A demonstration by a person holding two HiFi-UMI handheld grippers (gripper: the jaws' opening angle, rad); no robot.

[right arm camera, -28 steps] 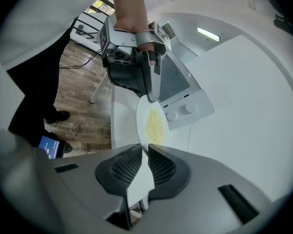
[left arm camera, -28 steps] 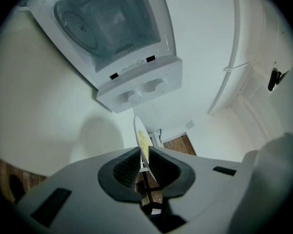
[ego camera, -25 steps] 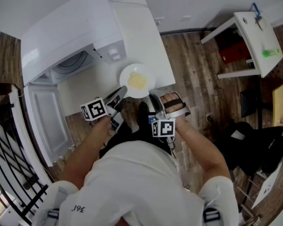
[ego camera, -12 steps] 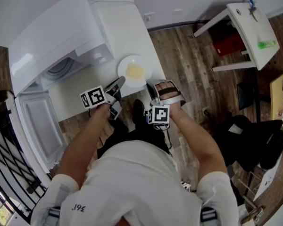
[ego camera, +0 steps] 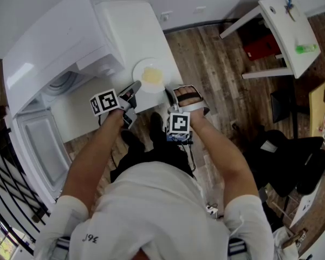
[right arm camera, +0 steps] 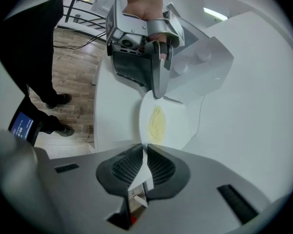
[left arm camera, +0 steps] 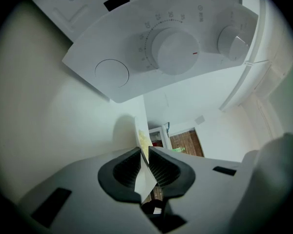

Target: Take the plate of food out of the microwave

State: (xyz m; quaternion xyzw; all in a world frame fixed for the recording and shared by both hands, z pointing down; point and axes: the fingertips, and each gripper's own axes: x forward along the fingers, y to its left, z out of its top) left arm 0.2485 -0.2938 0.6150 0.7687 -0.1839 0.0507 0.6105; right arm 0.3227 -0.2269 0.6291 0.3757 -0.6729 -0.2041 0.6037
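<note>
A white plate [ego camera: 150,75] with yellow food [ego camera: 152,76] is over the white tabletop [ego camera: 127,28], just right of the microwave [ego camera: 54,47]. The microwave's door [ego camera: 40,145] hangs open. My left gripper [ego camera: 135,86] is shut on the plate's near-left rim, my right gripper [ego camera: 168,93] on its near-right rim. In the left gripper view the rim [left arm camera: 145,177] is pinched between the pads, under the microwave's knobs [left arm camera: 173,50]. The right gripper view shows the plate [right arm camera: 173,123], its food [right arm camera: 157,122] and the left gripper [right arm camera: 157,95] at its far rim.
A white side table [ego camera: 284,31] with a green object [ego camera: 306,49] stands at the right above a red box [ego camera: 265,46]. Dark bags [ego camera: 292,161] lie on the wood floor. A black railing [ego camera: 11,199] runs at the left.
Both grippers, still shut on the plate, have carried it a little farther from me over the tabletop. The head view has shifted with them.
</note>
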